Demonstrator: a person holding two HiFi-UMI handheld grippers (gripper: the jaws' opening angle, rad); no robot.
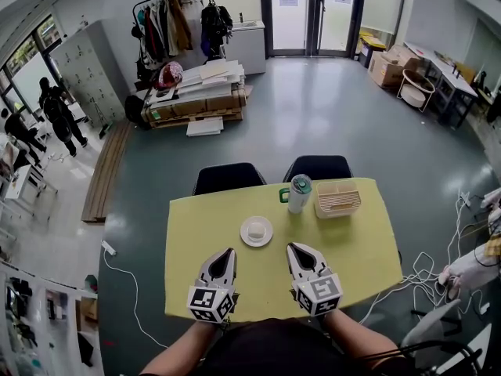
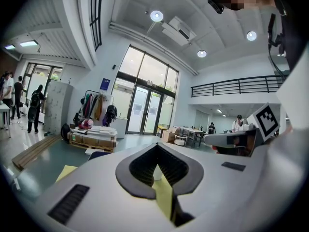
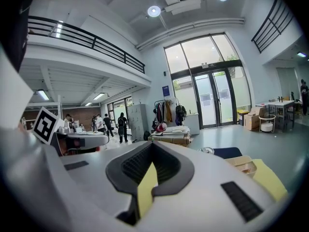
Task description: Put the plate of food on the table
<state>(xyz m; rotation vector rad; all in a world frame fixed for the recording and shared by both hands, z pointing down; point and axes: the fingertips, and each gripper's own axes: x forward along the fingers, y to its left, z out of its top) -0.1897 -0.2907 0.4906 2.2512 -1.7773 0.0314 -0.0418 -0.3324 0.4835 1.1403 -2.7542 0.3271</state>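
1. Plate of food [image 1: 257, 231]: white, round, with a pale piece at its centre; resting on the yellow table [image 1: 360, 249] near the middle, just ahead of and between the two gripper tips, touched by neither
2. Left gripper [image 1: 228, 252]: low over the near part of the table, left of the plate; jaws closed tip to tip, nothing held; in the left gripper view, only a sliver of yellow table and a bit of white visible through the gap behind the tips
3. Right gripper [image 1: 294, 248]: level with the left one, right of the plate; jaws likewise pressed together and empty, with a strip of yellow table seen behind the tips in the right gripper view
4. Tumbler with green lid [image 1: 299, 193]: upright, beyond the plate and to its right; slatted basket [image 1: 337, 199] just beside it, further right
5. Two dark chairs [image 1: 228, 178] at the table's far edge
6. Surroundings: pallet of flat boards [image 1: 200, 92], clothes rack [image 1: 168, 22] and glass doors [image 1: 313, 10] well beyond; white cables [image 1: 427, 276] on the floor at right
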